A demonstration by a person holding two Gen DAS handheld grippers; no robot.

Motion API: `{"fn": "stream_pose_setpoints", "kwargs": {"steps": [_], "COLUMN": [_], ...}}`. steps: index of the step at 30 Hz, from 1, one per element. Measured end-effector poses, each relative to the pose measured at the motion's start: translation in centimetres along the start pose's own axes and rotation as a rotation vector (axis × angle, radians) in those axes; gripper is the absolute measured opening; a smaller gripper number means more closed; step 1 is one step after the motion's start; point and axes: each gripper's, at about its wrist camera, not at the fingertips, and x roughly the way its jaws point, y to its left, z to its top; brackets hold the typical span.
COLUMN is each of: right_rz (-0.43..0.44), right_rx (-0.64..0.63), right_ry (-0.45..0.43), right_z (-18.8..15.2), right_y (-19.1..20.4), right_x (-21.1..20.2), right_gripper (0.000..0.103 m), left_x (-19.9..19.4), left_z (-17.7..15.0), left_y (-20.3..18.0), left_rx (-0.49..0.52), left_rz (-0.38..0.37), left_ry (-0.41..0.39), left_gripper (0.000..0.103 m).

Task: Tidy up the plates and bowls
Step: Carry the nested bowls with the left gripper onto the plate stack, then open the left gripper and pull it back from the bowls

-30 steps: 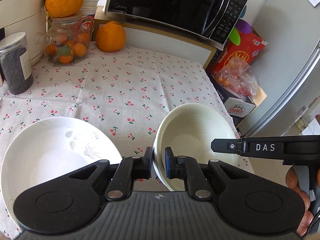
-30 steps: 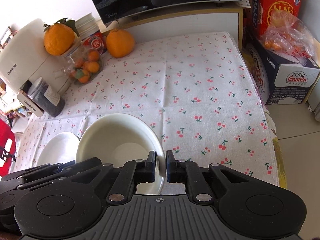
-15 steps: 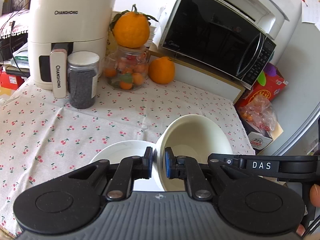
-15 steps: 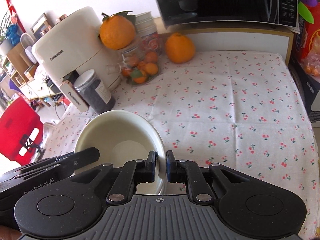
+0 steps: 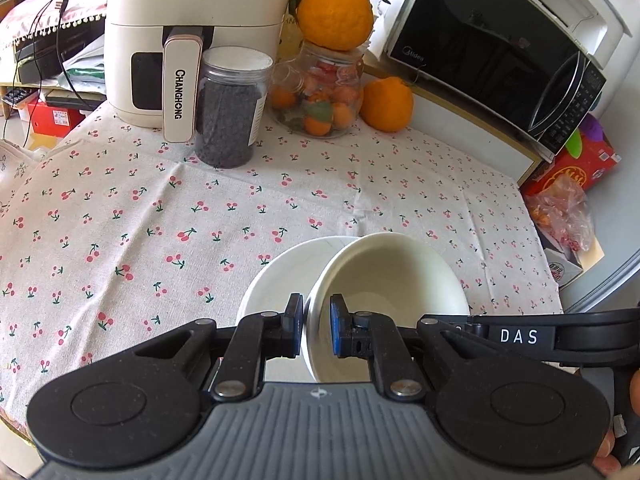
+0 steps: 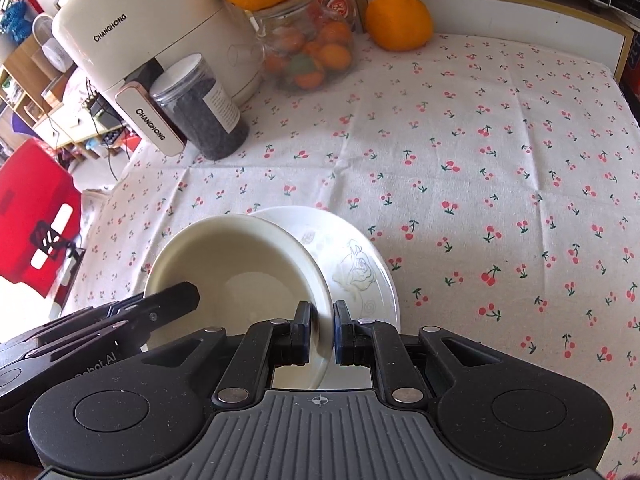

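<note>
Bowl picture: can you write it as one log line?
left hand-held gripper: shut on bowl rim | right hand-held gripper: same | bowl: tilted above plate

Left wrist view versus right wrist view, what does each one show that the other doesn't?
Only the left wrist view shows the microwave's door and the red box beyond the table. Only the right wrist view shows the rose pattern on the plate and a red chair. Both show the cream bowl with each gripper's jaws closed on its rim, the air fryer and the dark jar.

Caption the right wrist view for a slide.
Both grippers pinch opposite rims of a cream bowl above a rose-patterned plate.
</note>
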Motion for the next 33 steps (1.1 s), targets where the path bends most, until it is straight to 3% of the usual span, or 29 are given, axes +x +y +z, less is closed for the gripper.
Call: {"fn": "stream_pose_setpoints", "kwargs": {"steps": [7,16,20,24,26,27,33], "right_rz": [0.012,0.014,0.024,-0.031,-0.041,-0.031,-0.012], "right_rx": [0.010,0.000,0.007,-0.040,-0.079,-0.086,-0.124], "right_ry": [0.018,-0.020,-0.052,-0.154,-0.211,-0.228,-0.308], "right_z": [0.1,0.1,0.0,-0.9,-1.9,-2.5,-7.4], "right_y": [0.0,0.0,-0.5,-0.3,0.2,0.3,1.3], "right_x": [0.4,-0.3,-1.4,-3.6,-4.9,-5.4,-7.5], "right_gripper": [0.014,0.015,0.015,0.022,0.023,0.023,0.048], "left_x": [0.9,1.2,0.6,-0.9,-2.0,-2.5,-5.1], "left_z": [0.1,-0.2,-0.1,0.0,-0.3,-0.6,-3.0], "left_y": [0.6,0.7,1.0,1.0,0.7,0.5,-0.4], "left_rx": [-0.012,-0.005,-0.018,0.001,0.026,0.039,0.137], "left_rz": [0.009,0.000,0.006,0.036,0.043,0.045,0.079], "left_ry": [0.026,0.033,0.017,-0.039,-0.065,-0.077,-0.124], "left_gripper": [0.011,0.013,0.027,0.035,0.056,0.060,0.084]}}
